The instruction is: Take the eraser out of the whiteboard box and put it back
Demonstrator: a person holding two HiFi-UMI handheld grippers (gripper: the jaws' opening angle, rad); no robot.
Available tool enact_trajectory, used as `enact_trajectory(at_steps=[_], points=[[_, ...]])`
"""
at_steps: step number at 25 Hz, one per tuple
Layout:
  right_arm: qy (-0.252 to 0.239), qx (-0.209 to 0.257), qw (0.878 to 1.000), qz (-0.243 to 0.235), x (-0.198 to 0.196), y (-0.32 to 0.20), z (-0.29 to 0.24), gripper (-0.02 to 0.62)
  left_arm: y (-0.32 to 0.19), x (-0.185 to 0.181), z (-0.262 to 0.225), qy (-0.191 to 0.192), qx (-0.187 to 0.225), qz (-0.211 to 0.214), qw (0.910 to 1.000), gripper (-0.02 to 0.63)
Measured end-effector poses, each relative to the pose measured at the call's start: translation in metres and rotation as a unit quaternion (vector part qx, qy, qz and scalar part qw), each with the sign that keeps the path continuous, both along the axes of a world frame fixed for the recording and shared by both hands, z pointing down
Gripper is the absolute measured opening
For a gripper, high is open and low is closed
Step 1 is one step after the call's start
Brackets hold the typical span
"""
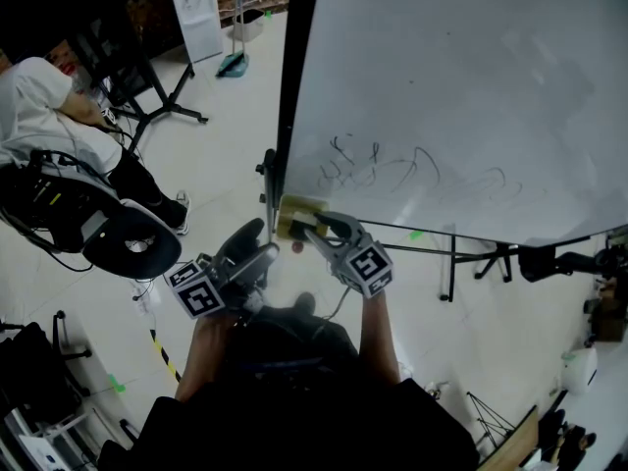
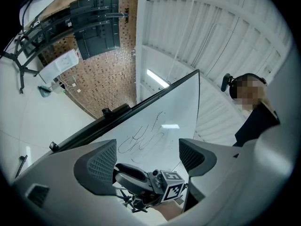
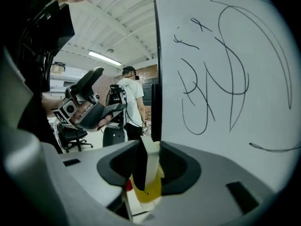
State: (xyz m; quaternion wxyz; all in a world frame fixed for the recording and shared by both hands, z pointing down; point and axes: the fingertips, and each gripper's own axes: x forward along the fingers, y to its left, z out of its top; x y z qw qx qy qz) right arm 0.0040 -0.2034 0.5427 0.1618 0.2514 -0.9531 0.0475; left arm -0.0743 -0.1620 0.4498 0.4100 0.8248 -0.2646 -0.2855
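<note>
the eraser [image 3: 150, 155] is pinched in the right gripper [image 3: 151, 166], long axis upright, right above the yellow box [image 3: 149, 191] at the whiteboard's [image 1: 442, 96] lower corner. the left gripper [image 2: 146, 158] is held open, empty, farther off.

Left gripper [image 1: 263, 241] tilts upward, fingers [image 2: 101, 166] apart and empty; right gripper [image 1: 316, 230] beside it grips the eraser [image 3: 149, 166].
</note>
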Motion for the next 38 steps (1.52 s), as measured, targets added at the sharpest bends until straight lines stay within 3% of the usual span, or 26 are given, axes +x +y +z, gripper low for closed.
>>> enact_trajectory(at_steps=[38], points=[[0.062, 0.051, 0.996, -0.025, -0.012, 0.01, 0.035, 0.155, 0.001, -0.002, 0.004, -0.006, -0.005, -0.002, 1.0, 0.408]])
